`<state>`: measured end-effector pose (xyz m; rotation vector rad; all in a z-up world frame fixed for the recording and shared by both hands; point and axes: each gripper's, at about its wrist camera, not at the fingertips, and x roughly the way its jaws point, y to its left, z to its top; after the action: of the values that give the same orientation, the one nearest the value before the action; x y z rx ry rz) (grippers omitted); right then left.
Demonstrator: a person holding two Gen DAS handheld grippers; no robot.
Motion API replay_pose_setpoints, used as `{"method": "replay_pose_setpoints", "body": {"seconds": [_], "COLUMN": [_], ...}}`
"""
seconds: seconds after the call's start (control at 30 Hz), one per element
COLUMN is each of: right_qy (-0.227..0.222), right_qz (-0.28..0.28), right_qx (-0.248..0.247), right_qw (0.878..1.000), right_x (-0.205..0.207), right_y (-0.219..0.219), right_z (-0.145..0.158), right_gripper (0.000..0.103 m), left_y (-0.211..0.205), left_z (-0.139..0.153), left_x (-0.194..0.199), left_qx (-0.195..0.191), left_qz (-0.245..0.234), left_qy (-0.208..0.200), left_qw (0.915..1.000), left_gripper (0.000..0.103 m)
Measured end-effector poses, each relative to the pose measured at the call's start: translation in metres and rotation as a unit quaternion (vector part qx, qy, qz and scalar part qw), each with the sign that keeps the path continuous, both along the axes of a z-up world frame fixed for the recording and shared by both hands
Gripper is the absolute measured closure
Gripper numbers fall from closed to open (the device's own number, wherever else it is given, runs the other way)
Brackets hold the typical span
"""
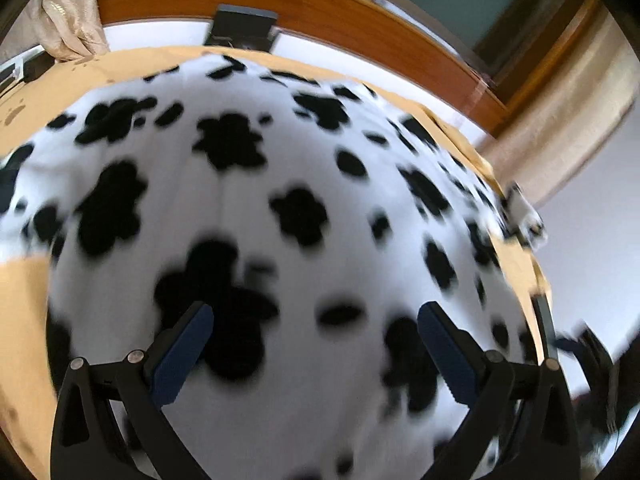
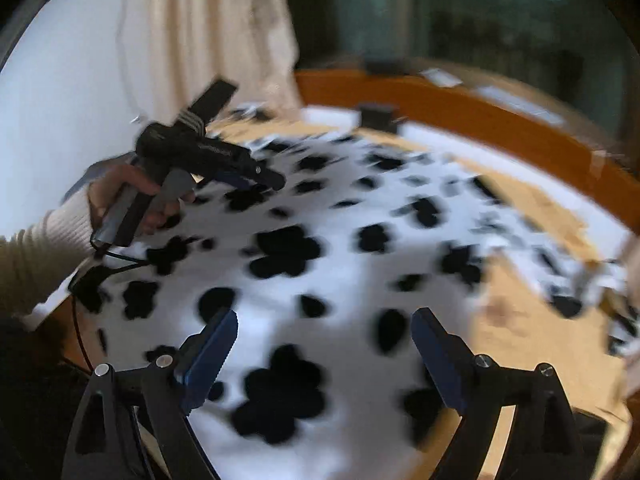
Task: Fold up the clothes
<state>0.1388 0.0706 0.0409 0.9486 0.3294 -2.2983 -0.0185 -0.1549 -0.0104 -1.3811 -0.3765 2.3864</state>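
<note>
A white garment with black flower-shaped spots (image 1: pixel 280 184) lies spread on a tan bed cover (image 1: pixel 24 300). My left gripper (image 1: pixel 316 316) hovers just above it, jaws wide open and empty. In the right wrist view the same garment (image 2: pixel 320 264) covers the middle of the bed. My right gripper (image 2: pixel 324 320) is also wide open and empty above it. The left gripper (image 2: pixel 272 178) shows there at the left, held by a hand in a cream sleeve, over the garment's far left part. Both views are motion-blurred.
A wooden bed frame (image 1: pixel 320 12) runs along the far side, also in the right wrist view (image 2: pixel 480 120). A dark box (image 1: pixel 244 26) sits at the bed's far edge. Cream curtains (image 2: pixel 216 32) hang by a white wall. A black cable (image 2: pixel 116 258) trails at left.
</note>
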Motion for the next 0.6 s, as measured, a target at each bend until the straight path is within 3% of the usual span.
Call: {"method": "replay_pose_setpoints", "body": {"seconds": [0.17, 0.3, 0.37, 0.5, 0.6], "right_qy": [-0.074, -0.11, -0.107, -0.105, -0.105], "right_qz": [0.057, 0.081, 0.077, 0.071, 0.074], "right_qx": [0.099, 0.131, 0.156, 0.16, 0.163], "right_qw": [0.991, 0.982, 0.979, 0.979, 0.978], "right_x": [-0.006, 0.0, 0.002, 0.006, 0.01], "right_y": [-0.032, 0.0, 0.011, 0.014, 0.019], "right_z": [-0.044, -0.055, -0.056, -0.057, -0.057], "right_gripper": [0.012, 0.011, 0.011, 0.011, 0.011], "left_y": [-0.011, -0.01, -0.003, 0.005, 0.002], "left_z": [-0.015, -0.016, -0.02, -0.025, -0.023], "left_x": [0.054, 0.084, 0.094, 0.112, 0.128], "left_qx": [-0.028, -0.08, -0.113, -0.191, -0.213], "left_qz": [-0.026, -0.046, -0.071, -0.094, -0.104], "left_qy": [-0.014, 0.021, 0.043, 0.069, 0.085], "left_qw": [0.9992, 0.9955, 0.9901, 0.9746, 0.9677], "left_gripper": [0.001, 0.001, 0.001, 0.001, 0.001]}}
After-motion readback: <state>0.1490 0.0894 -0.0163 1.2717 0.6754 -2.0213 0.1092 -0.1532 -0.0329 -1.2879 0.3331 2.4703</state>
